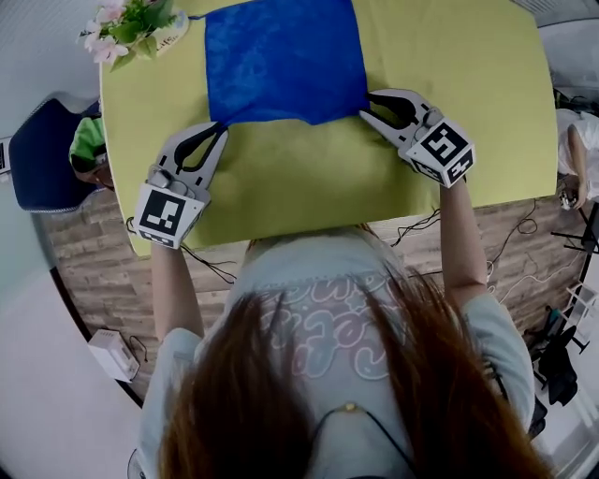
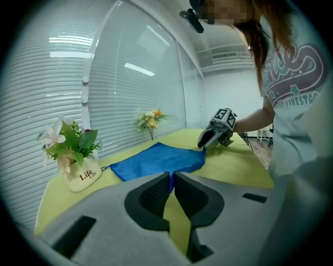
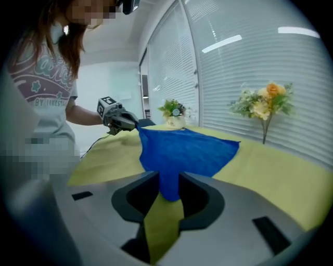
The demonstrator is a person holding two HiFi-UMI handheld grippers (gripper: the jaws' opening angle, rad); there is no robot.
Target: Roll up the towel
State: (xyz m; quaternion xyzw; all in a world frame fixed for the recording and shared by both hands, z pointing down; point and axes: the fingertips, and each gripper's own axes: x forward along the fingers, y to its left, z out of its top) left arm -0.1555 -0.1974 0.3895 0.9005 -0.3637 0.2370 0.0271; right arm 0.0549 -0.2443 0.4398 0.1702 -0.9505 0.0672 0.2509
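Rolling isn't started yet. The towel (image 1: 281, 61) lies spread flat on the tabletop (image 1: 309, 187), far end towards the flower pot (image 1: 131, 23), w/ no turn of roll in it. Done so far: both near corners are taken. The left gripper (image 1: 222, 129) has its jaws almost together on a sliver of blue. The right gripper (image 1: 367, 105) has its jaws narrowly apart, w/ the bunched corner filling the gap. Still to do: the whole roll. The head view gives the towel's full flat outline & both grippers at once. The gripper views give what it can't, the cloth betw. each pair of jaws, plus a yellow flower spray (image 3: 265, 104) by the blinds.
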